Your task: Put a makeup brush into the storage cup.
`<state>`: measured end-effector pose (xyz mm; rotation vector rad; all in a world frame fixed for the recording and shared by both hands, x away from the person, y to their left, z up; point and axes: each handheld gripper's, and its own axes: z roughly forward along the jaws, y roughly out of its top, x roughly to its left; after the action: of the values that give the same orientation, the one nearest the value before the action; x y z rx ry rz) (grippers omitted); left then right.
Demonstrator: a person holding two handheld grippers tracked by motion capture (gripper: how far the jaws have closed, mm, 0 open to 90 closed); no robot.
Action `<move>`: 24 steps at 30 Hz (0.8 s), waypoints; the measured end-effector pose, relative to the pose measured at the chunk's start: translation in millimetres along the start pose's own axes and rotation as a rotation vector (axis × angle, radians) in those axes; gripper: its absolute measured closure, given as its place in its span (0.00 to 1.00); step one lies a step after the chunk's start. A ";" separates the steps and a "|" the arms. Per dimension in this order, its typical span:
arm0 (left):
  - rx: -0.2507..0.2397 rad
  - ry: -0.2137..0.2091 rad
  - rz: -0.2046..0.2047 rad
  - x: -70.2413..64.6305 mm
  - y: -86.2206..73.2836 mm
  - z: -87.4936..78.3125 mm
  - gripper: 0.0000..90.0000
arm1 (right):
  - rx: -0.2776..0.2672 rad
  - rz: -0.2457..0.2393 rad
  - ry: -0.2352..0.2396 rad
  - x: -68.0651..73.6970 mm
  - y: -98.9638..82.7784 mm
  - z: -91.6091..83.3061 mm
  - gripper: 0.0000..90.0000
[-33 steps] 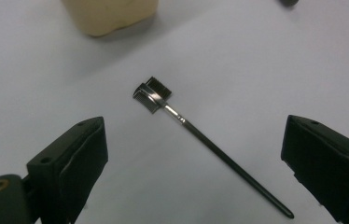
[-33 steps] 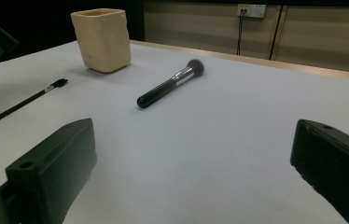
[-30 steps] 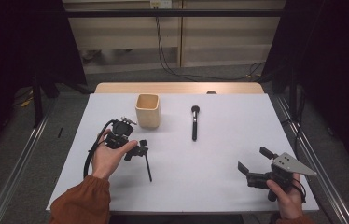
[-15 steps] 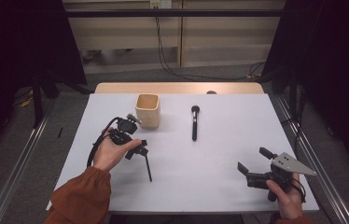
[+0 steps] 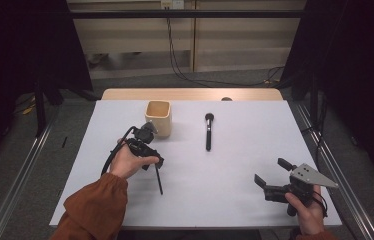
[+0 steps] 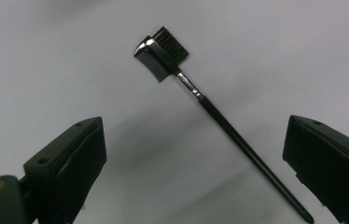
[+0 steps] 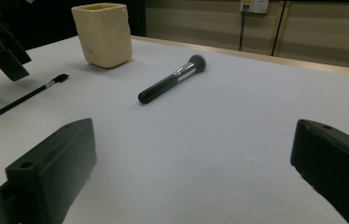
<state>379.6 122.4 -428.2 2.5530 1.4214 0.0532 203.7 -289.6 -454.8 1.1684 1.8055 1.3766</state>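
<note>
Since a second ago the left gripper [image 5: 147, 150] has slid a bit back from the cream cup [image 5: 158, 117] toward the person, and it now hangs right over the thin brow comb [image 5: 158, 180]; the right gripper [image 5: 275, 185] hasn't budged.

High view: the comb lies on the white table [image 5: 225, 200] just in front of the cup, its handle poking out from under the left hand toward the near edge. A black powder brush [image 5: 208, 131] lies to the cup's right, a short way off. The right gripper sits far from the cup, near the table's front right corner, jaws spread wide.

Left gripper view: jaws wide open with nothing in them, and the comb [image 6: 219, 116] lies slantwise on the table between them.

Right gripper view: jaws wide apart and empty too. The cup [image 7: 102, 33] stands far ahead, the brush [image 7: 170, 80] to its right, and the comb's handle [image 7: 21, 100] to its left.
</note>
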 end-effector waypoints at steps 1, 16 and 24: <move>0.010 0.000 -0.006 -0.5 1.0 1.9 0.07 | 0.001 0.000 0.000 0.1 0.0 0.1 0.00; 0.075 0.002 -0.037 -10.6 6.3 18.8 0.32 | 0.002 -0.005 0.002 -0.2 -0.3 -0.6 0.00; 0.092 0.051 -0.057 -13.6 8.1 22.7 0.39 | 0.004 -0.012 0.005 -0.3 -0.5 -0.2 0.00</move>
<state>382.3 102.9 -447.6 2.6002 1.5489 0.0454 203.6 -290.0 -455.2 1.1552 1.8173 1.3704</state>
